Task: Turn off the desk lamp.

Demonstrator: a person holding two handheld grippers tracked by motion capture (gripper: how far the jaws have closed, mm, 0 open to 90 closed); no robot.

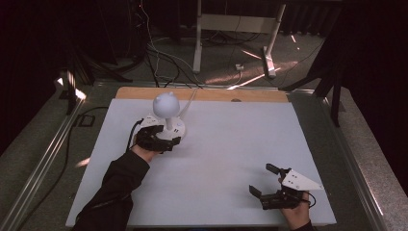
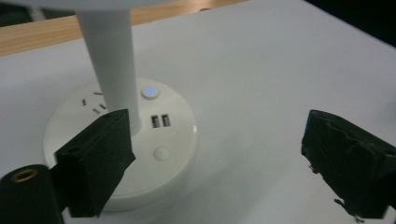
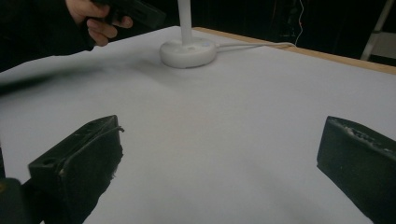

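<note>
A white desk lamp with a round head (image 1: 166, 105) stands on a round white base (image 1: 174, 128) at the table's far left. In the left gripper view the base (image 2: 175, 140) carries socket slots, two USB ports and a blue-lit button (image 2: 150, 93), with the stem (image 2: 109, 60) rising from it. My left gripper (image 1: 166, 138) (image 2: 224, 163) stands open at the base's near side, one jaw over the base's edge, nothing pinched. My right gripper (image 1: 262, 179) (image 3: 219, 168) rests open over bare table near the front right, far from the lamp base (image 3: 189, 51).
The white table sheet (image 1: 226, 144) has a wooden strip (image 1: 207, 94) along its far edge. The lamp's white cable (image 3: 252, 45) runs off toward that edge. Beyond the table lie floor cables and a white stand's legs (image 1: 235, 29). The left hand (image 3: 100, 23) is seen in the right gripper view.
</note>
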